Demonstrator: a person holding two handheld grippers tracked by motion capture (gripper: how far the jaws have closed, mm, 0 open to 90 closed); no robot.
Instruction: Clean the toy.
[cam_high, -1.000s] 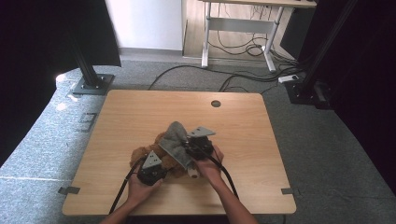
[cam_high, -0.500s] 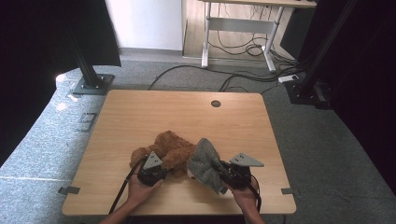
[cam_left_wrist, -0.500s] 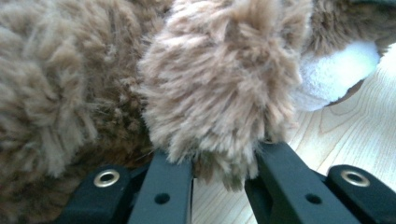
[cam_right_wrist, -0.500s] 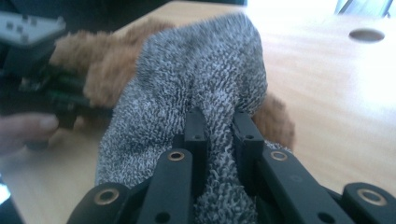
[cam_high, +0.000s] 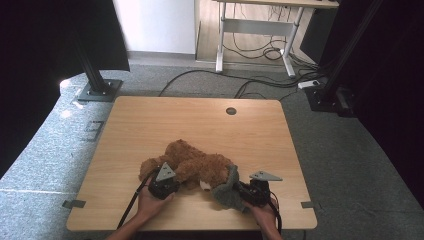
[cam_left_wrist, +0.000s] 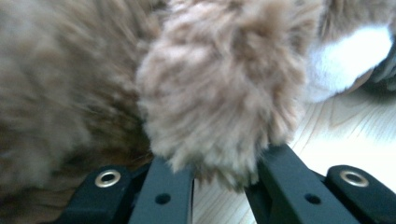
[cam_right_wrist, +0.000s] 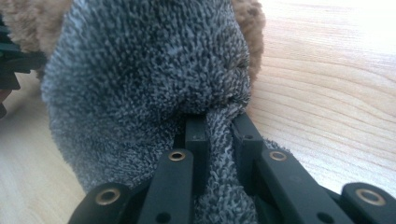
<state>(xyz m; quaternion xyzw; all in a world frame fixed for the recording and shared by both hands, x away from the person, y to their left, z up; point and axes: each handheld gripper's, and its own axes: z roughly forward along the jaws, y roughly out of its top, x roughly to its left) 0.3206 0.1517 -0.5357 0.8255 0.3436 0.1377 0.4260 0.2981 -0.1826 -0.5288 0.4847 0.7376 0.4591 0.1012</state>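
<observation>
Grey cloth (cam_right_wrist: 140, 84) in right gripper (cam_right_wrist: 219, 126)

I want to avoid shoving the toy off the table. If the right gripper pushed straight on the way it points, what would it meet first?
Probably the brown plush bear: the right gripper is shut on a grey terry cloth, with brown fur showing just behind it. Depth is unclear.
</observation>
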